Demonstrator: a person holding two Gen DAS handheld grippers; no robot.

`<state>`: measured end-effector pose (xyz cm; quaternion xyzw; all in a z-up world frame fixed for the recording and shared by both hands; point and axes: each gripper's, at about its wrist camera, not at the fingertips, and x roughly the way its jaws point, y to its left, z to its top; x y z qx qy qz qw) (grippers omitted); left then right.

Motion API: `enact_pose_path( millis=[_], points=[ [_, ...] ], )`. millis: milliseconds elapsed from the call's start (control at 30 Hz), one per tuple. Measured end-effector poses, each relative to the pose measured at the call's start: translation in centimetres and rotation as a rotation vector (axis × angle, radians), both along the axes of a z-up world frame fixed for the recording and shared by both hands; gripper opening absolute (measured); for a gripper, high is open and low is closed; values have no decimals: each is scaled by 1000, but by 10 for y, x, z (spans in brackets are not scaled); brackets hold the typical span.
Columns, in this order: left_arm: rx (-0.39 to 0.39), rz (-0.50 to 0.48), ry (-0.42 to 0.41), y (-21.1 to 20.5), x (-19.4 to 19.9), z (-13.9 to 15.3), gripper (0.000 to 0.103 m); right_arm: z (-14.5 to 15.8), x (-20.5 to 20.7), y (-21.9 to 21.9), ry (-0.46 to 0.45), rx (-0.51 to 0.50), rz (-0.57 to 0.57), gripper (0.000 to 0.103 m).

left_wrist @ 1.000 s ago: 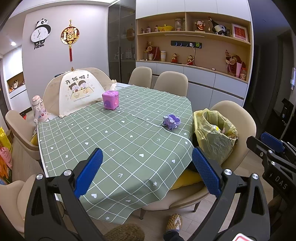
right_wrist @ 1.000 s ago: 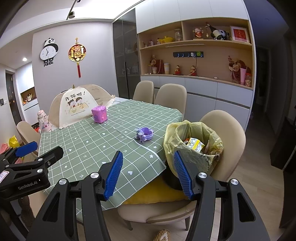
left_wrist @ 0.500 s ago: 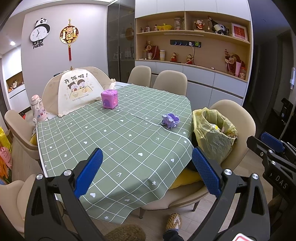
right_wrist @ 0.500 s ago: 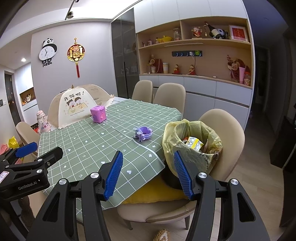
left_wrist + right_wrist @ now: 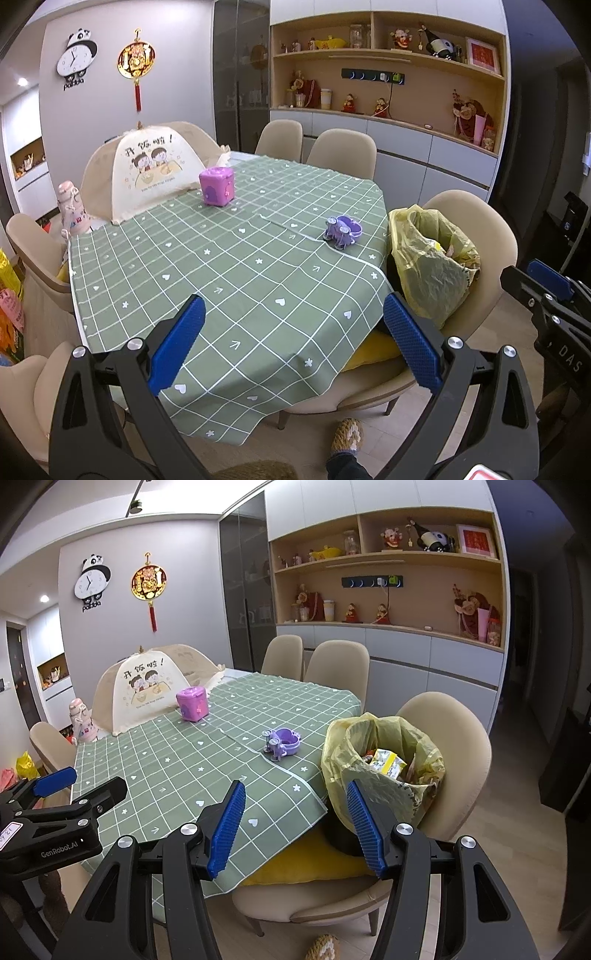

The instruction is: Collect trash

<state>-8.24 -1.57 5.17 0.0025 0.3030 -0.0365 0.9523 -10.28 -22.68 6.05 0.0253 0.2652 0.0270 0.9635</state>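
One yellow trash bag [image 5: 384, 760] lines a dark bin that stands on the seat of the near chair [image 5: 454, 746], just beside the table's right corner. Its mouth gapes upward, and inside lies a yellow-and-white carton [image 5: 388, 762] among other scraps too crumpled to tell apart. A yellow cushion [image 5: 303, 864] lies on the seat under the bin.

On the green checked tablecloth [image 5: 229, 280] stand two purple toys: a small wheeled one [image 5: 342, 230] near the bag's edge of the table and a boxy one [image 5: 217, 185] farther back. Behind that rises one cream mesh food cover [image 5: 147, 173], and a pink bottle [image 5: 74, 212] stands at the table's far left corner. Two more chairs line the far side.

The right gripper [image 5: 295, 827] hovers short of the table with its blue pads well apart and nothing between them, the bag just beyond its right finger. The left gripper [image 5: 293, 343] hangs over the cloth's near edge, jaws likewise wide apart and empty. One slippered foot [image 5: 346, 439] shows on the floor below.
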Motion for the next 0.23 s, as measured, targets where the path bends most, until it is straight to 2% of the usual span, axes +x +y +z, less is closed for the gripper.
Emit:
enact_pose_path(
  millis=[133,233],
  points=[
    [-11,47,65,9,28,-17,92,-10,27,2,40,-6,21,54],
    [-2,90,96,19,57,-34,92,-22,62,10,85,-28,64,54]
  ],
)
